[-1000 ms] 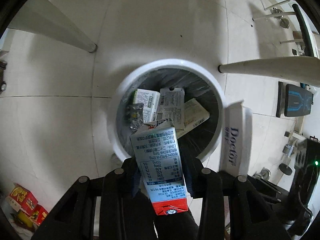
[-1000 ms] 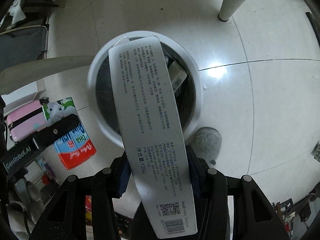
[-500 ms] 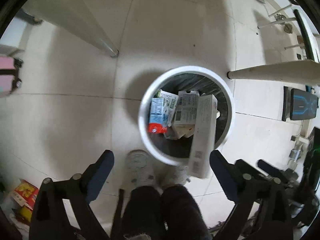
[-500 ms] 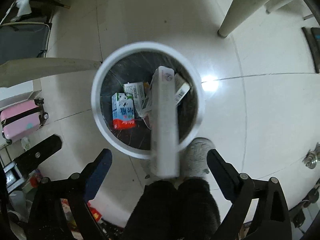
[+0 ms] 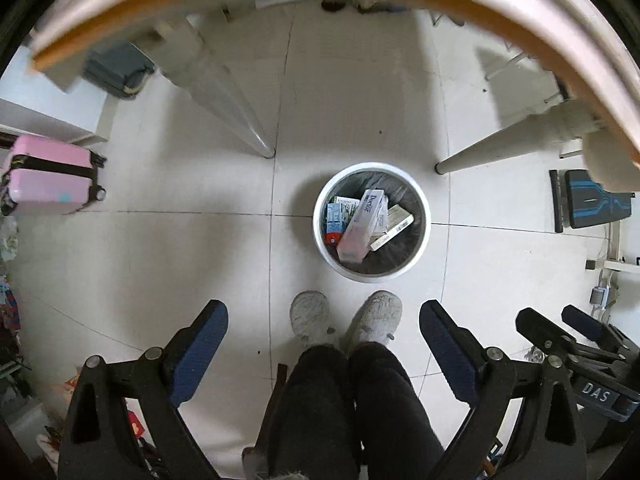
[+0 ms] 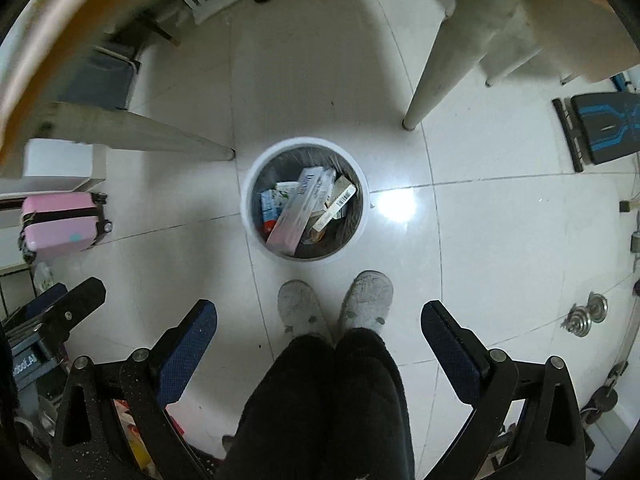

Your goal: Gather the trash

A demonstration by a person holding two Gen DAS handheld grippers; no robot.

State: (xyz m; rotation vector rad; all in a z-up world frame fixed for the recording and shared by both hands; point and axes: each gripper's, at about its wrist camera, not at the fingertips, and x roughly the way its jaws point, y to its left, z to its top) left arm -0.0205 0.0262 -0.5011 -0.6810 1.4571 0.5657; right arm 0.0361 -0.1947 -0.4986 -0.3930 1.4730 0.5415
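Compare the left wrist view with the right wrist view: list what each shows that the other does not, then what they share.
Only the left wrist view: the right tool at its lower right edge. Only the right wrist view: a bright glare on the floor tiles beside the bin, and small dumbbell weights at right. Both: the white trash bin holding the long white box and the blue milk carton, the pink suitcase, the person's grey slippers, and open, empty tools.

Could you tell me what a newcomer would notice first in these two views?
The white trash bin on the pale tiled floor stands out, stuffed with cartons, a long white box lying slantwise on top. Just in front of it stand the person's grey slippers, and a pink suitcase sits at the left edge.
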